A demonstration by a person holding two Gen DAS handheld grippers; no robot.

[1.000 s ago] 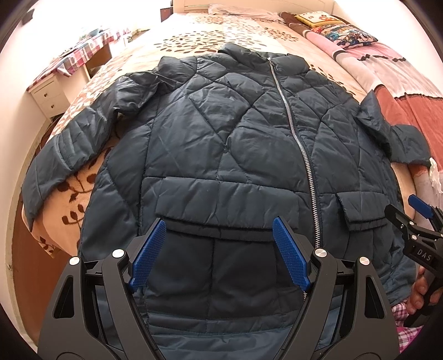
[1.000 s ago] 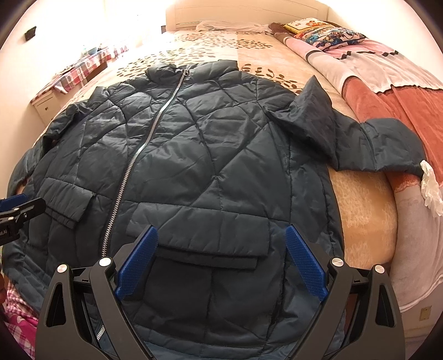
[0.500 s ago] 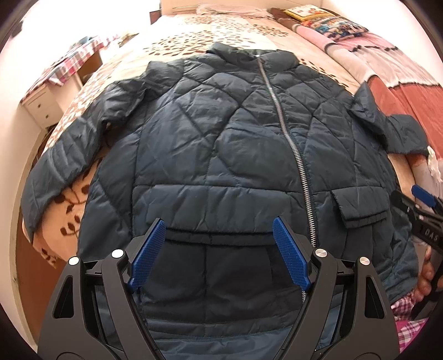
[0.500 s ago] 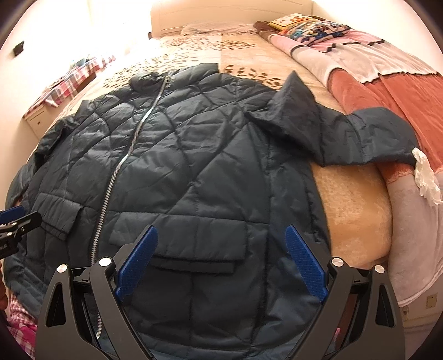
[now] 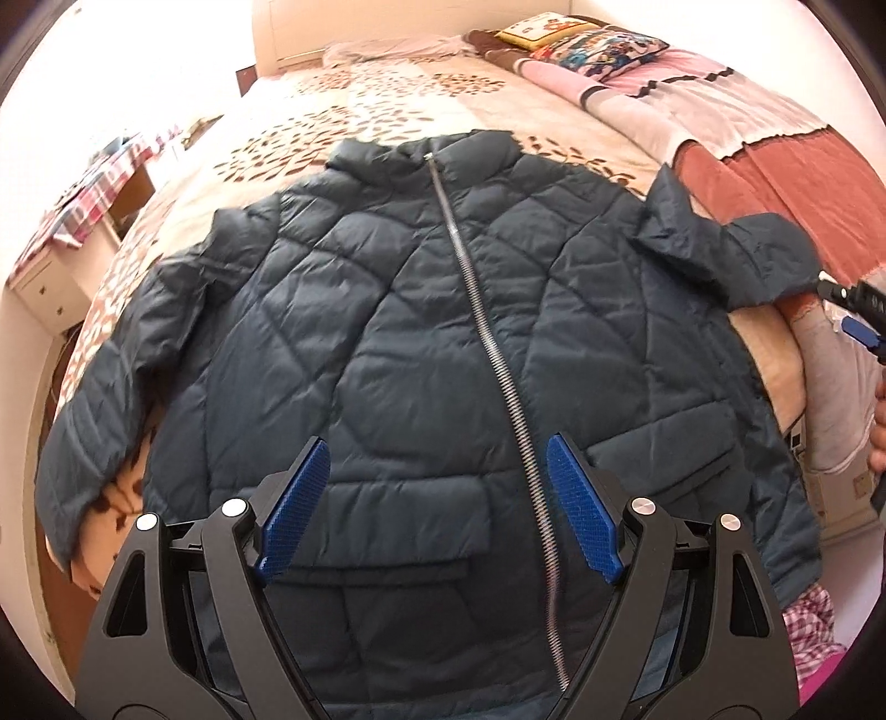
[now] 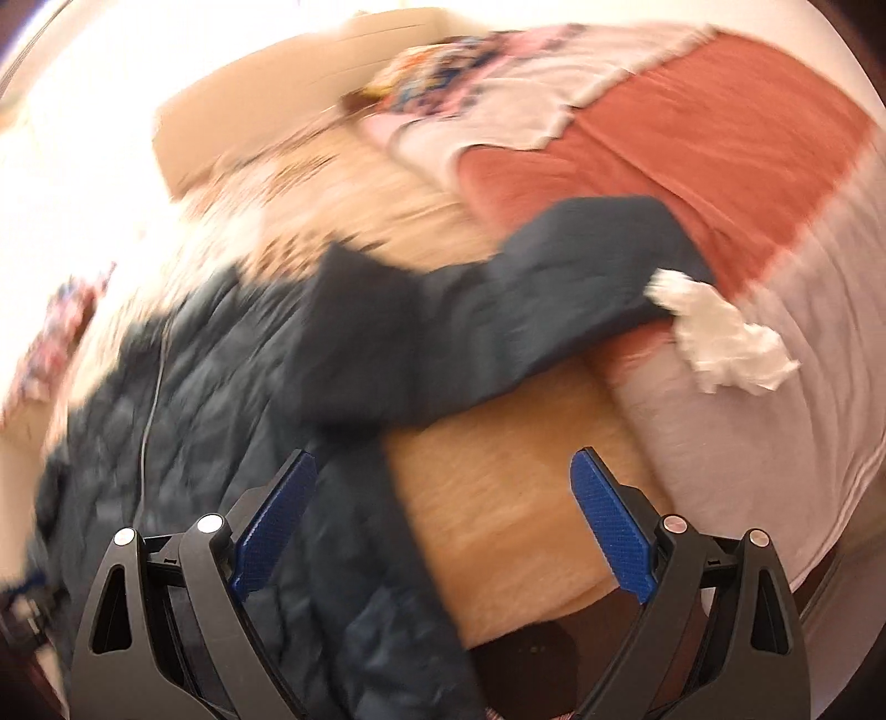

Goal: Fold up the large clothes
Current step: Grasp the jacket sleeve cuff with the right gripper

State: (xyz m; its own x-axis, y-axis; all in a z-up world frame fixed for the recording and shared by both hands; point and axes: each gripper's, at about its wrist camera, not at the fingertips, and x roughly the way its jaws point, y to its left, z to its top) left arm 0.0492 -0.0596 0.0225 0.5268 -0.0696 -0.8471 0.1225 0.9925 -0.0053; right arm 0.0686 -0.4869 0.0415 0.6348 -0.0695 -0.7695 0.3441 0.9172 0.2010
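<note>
A dark blue quilted jacket [image 5: 421,332] lies face up and zipped on the bed, collar at the far end. Its left sleeve [image 5: 94,421] hangs over the bed's left edge. Its right sleeve [image 6: 498,310] stretches out to the right, cuff beside a white crumpled tissue [image 6: 720,338]. My left gripper [image 5: 437,504] hovers open above the jacket's lower front, near a flap pocket. My right gripper [image 6: 443,526] is open, over the bed's near right corner, below that sleeve; this view is motion-blurred. The right gripper [image 5: 858,315] also shows at the left wrist view's right edge.
The bed [image 5: 387,111] carries a leaf-print cover, a red and white blanket [image 6: 692,138] along the right side and pillows [image 5: 587,44] at the head. A nightstand with a plaid cloth [image 5: 83,194] stands left. A hand [image 5: 877,426] shows at the right edge.
My right gripper has swung quickly to the right, from over the jacket's hem toward the right sleeve and bed corner. My left gripper has pulled back and up a little. Both stay open.
</note>
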